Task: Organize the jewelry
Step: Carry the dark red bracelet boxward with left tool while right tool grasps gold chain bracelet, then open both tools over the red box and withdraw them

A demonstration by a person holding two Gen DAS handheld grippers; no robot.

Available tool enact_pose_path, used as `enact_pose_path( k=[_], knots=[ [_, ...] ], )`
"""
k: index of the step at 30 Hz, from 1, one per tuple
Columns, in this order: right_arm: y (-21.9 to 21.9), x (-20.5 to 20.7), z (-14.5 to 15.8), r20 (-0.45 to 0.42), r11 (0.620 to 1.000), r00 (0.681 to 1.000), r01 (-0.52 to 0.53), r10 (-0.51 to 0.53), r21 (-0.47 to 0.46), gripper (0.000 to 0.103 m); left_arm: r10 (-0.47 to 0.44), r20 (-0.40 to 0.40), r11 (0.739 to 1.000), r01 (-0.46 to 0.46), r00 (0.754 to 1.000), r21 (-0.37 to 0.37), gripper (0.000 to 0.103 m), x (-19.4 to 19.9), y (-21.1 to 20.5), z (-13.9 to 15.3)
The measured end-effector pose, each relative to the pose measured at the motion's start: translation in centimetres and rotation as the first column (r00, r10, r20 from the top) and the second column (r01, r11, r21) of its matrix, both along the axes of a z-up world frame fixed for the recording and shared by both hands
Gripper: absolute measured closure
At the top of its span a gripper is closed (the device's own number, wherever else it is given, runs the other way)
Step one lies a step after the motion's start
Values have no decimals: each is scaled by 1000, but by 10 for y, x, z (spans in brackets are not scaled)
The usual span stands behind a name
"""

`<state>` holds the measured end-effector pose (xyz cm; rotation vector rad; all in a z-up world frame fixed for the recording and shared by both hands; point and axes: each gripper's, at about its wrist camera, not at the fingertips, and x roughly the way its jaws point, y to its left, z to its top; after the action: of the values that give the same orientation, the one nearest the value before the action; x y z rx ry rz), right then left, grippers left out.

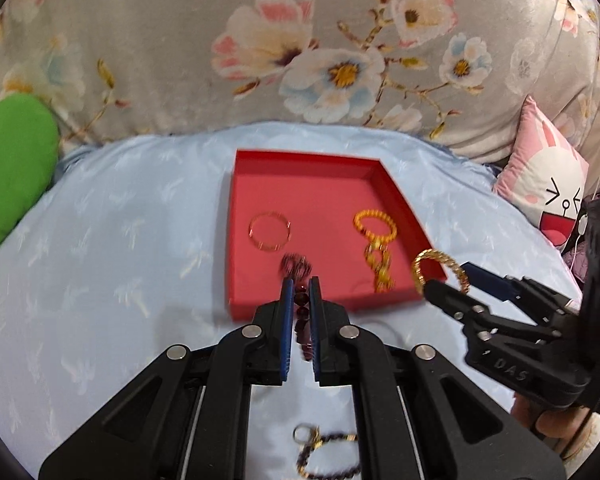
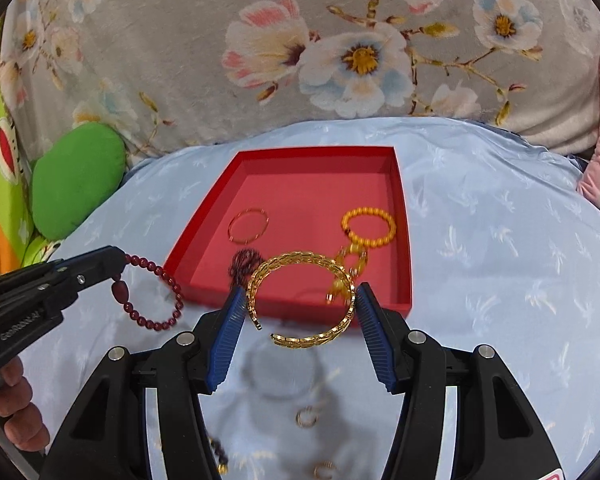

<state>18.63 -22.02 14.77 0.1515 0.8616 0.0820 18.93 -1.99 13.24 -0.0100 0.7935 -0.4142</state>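
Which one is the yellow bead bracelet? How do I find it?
Look inside the red tray on the blue bedspread. Its far right part holds the yellow bead bracelet, a ring of round, bright yellow beads. The thin gold bangle to its left is plain wire.

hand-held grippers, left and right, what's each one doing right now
Left hand-held gripper: shut on the dark red bead bracelet.
Right hand-held gripper: shut on the gold chain bangle across its width.

Bright, even light; fisheye-warped, slightly blurred
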Motion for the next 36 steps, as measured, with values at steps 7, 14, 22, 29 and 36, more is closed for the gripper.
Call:
enact_pose_path(
  k=[7, 14, 22, 29, 36],
  knots=[
    [-13, 53, 1, -2, 999, 1000, 24, -24, 45, 48, -15, 27, 1000, 15, 1000, -7, 96, 51, -30, 16],
    [-6, 95, -17, -32, 999, 999, 16, -15, 37, 48, -25, 0, 999, 25, 1000, -28, 96, 96, -47, 3],
    [7, 118, -44, -81, 1000, 997, -5, 5, 7, 48, -10, -46, 1000, 11, 999, 28, 95, 120, -53, -32],
    [9, 123, -51, -84, 1000, 996, -3, 2, -15, 47, 38, -74, 999, -36, 997, 30, 92, 131, -44, -50],
    [5, 118, -47, -68, 1000, 998, 9, -10, -9, 43, 83, -67, 996, -81, 994, 31, 71, 131, -35, -49]
  ],
)
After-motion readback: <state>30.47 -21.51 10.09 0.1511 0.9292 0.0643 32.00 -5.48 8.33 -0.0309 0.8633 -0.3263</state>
